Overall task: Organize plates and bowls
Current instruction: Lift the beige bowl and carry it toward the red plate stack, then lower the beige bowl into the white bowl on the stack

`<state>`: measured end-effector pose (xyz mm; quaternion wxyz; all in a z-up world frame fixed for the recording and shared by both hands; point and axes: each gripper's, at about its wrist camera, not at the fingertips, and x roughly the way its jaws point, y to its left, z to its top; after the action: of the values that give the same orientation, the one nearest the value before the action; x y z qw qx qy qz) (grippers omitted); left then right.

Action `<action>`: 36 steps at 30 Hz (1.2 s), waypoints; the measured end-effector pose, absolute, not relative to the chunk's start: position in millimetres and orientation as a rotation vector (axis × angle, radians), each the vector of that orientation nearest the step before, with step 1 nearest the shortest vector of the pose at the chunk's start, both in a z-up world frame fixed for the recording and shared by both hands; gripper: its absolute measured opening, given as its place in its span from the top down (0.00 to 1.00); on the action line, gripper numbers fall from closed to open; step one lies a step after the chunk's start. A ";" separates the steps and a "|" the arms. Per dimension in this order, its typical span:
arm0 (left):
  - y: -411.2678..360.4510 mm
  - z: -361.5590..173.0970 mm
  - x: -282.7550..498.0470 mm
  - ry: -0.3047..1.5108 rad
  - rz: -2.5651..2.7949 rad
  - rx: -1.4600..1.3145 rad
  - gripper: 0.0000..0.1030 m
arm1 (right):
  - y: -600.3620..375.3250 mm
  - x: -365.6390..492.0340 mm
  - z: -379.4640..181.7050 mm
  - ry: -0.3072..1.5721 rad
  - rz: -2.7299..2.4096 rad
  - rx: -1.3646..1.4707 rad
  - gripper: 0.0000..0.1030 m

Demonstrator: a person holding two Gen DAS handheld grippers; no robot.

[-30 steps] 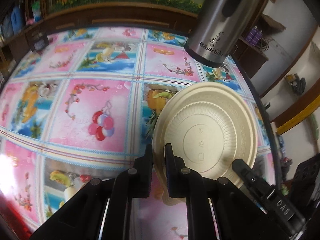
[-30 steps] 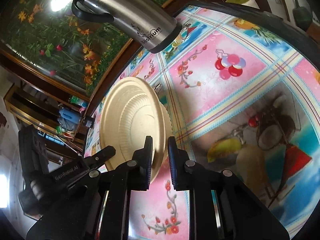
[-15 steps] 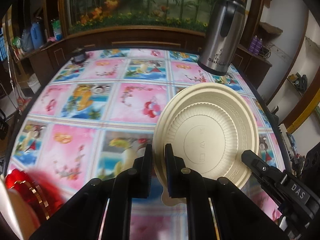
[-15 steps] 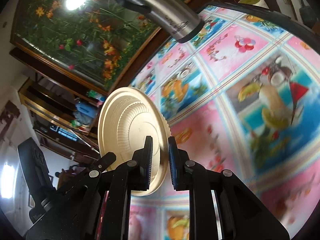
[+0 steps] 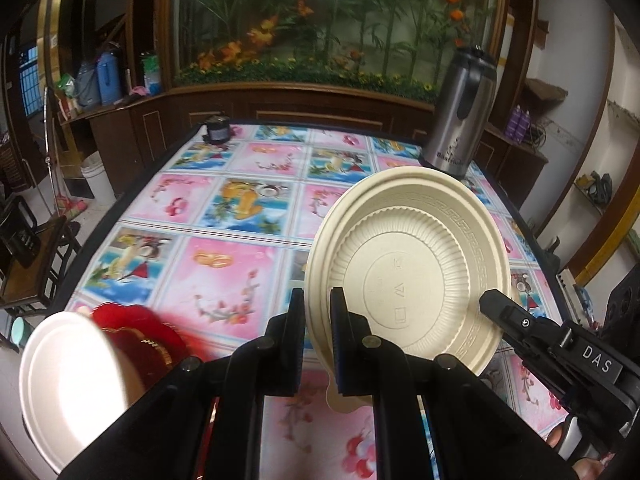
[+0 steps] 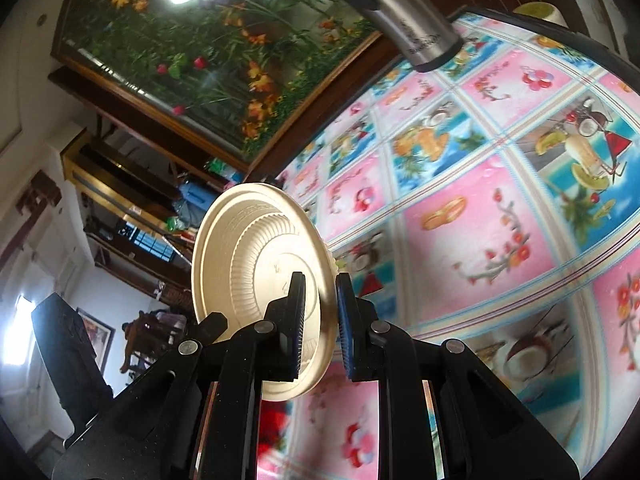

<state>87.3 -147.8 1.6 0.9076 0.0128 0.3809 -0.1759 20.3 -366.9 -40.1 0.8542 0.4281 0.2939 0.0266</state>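
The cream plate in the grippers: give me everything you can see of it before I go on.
The cream plate is round and looks like moulded plastic or pulp, with a ribbed wall, a flat centre bearing faint embossed marks, and a key-pattern band around its rim. It is held off the table, tilted steeply with its hollow side toward the left wrist camera. The left gripper and right gripper each pinch its rim. A similar piece seems nested behind it.

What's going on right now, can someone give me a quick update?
Both tongs, left and right, shut on one cream plate, held off the table. White plate and red dish lower left. Nothing blocking.
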 end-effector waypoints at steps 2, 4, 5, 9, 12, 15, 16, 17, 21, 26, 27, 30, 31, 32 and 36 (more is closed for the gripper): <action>-134.9 6.3 82.4 0.768 -0.354 0.014 0.90 | -355.5 19.4 -33.7 0.615 0.066 0.884 0.84; -124.4 9.2 79.3 0.756 -0.347 0.002 0.90 | -345.9 19.9 -27.5 0.612 0.079 0.872 0.84; -119.2 10.7 77.9 0.752 -0.344 -0.004 0.90 | -340.6 20.5 -24.1 0.612 0.086 0.865 0.84; -92.2 16.9 72.5 0.729 -0.325 -0.037 0.90 | -319.8 22.1 -15.0 0.614 0.118 0.843 0.84; -76.2 19.2 70.6 0.719 -0.310 -0.056 0.90 | -303.4 24.7 -9.4 0.620 0.141 0.832 0.84; -58.5 21.1 68.7 0.711 -0.294 -0.075 0.90 | -284.2 27.3 -2.8 0.623 0.165 0.810 0.84; -53.2 21.9 68.1 0.706 -0.286 -0.080 0.90 | -279.4 28.2 -1.0 0.624 0.172 0.806 0.84; -47.6 22.6 67.7 0.701 -0.279 -0.086 0.90 | -273.0 29.9 0.7 0.627 0.182 0.801 0.84; -28.2 23.9 66.7 0.692 -0.254 -0.104 0.90 | -251.8 34.1 4.3 0.637 0.211 0.778 0.84; -8.4 21.1 65.1 0.691 -0.230 -0.119 0.90 | -229.7 39.2 6.1 0.653 0.247 0.764 0.84; -3.7 20.3 65.4 0.692 -0.224 -0.123 0.90 | -225.0 41.4 5.4 0.660 0.256 0.762 0.84; 9.1 17.7 66.6 0.699 -0.200 -0.131 0.90 | -212.5 45.6 3.9 0.675 0.276 0.755 0.84; 13.3 16.5 66.5 0.701 -0.193 -0.131 0.90 | -206.7 47.8 2.9 0.682 0.286 0.752 0.84; 17.7 15.2 66.1 0.703 -0.186 -0.132 0.90 | -202.5 48.7 3.0 0.686 0.292 0.750 0.84; 32.2 10.1 68.2 0.717 -0.154 -0.140 0.90 | -184.1 55.3 -2.6 0.714 0.322 0.742 0.84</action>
<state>68.2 32.2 10.1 0.9311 -0.0683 0.3503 -0.0750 55.3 -184.1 -2.6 0.8581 0.3532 0.3398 0.1532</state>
